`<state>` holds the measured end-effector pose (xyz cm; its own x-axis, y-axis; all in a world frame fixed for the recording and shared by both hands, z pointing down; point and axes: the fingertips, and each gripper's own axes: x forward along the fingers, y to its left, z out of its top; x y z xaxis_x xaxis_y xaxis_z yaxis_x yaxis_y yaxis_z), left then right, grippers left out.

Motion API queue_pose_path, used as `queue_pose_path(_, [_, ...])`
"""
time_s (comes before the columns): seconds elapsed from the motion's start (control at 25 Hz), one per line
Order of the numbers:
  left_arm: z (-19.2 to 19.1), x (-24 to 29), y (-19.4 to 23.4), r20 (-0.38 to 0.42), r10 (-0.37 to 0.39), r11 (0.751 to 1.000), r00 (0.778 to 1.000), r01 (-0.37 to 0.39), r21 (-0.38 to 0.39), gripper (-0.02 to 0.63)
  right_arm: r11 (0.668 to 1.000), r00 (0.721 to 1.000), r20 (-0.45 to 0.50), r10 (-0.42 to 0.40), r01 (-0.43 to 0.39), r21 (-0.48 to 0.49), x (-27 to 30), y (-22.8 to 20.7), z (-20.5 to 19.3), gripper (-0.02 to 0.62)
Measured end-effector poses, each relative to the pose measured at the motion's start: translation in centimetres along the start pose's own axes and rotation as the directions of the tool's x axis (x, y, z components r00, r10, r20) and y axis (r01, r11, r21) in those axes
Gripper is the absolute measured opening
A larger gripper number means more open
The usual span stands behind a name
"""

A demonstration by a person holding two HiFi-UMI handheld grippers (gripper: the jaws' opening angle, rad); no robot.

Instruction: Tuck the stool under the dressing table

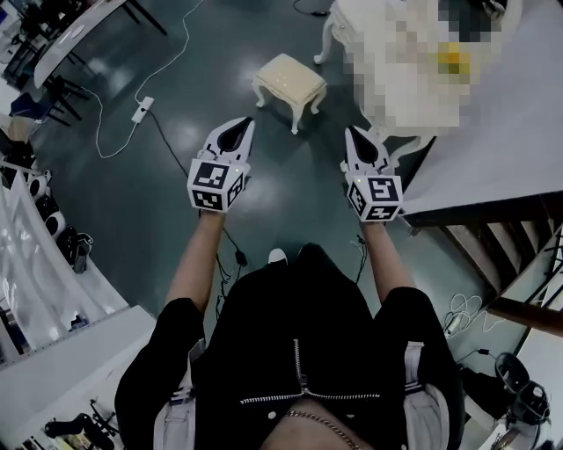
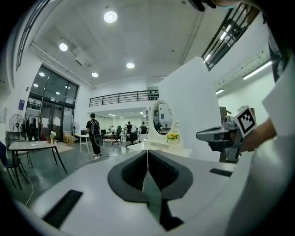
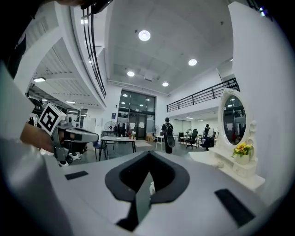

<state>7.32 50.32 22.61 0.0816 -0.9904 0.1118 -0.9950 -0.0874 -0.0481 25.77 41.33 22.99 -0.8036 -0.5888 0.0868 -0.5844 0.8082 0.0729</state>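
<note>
Standing well back, the left claw (image 1: 239, 128) and right claw (image 1: 354, 137) are both pressed shut, empty. The stool (image 1: 289, 81) sits far off, left of the dressing table (image 1: 339, 19). Walk closer, then push gently.

The stool (image 1: 289, 81) is standing upright on the dark floor (image 1: 176, 167) on four curved white legs, its cream cushioned seat facing up and showing bare. It is sitting out in the open, near the dressing table (image 1: 341, 19) but clear of it, off that table's left front leg. The dressing table is standing white and ornate, carrying an oval mirror (image 3: 234, 120) and a small bunch of yellow flowers (image 3: 243, 149) on its top.
</note>
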Motion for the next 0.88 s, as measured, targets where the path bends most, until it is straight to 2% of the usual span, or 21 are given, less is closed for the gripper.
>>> queue_pose_path(0.16, [-0.7, 1.2, 0.4, -0.005, -0.013, 1.0, 1.0, 0.013, -0.009, 0.021, 0.999, 1.0, 0.01, 0.002, -0.002, 0.045, 0.6, 0.2, -0.4, 0.006])
queue_pose_path(0.32, [-1.0, 3.0, 1.0, -0.016, -0.032, 0.999, 0.999, 0.032, -0.01, 0.021, 0.999, 1.0, -0.005, -0.002, 0.003, 0.051, 1.8, -0.5, -1.0, 0.006])
queue_pose_path(0.88, [-1.4, 14.2, 6.1, -0.062, -0.046, 0.999, 0.997, 0.045, -0.021, 0.021, 0.997, 1.0, -0.005, -0.007, 0.007, 0.08, 11.7, -7.2, -1.2, 0.008])
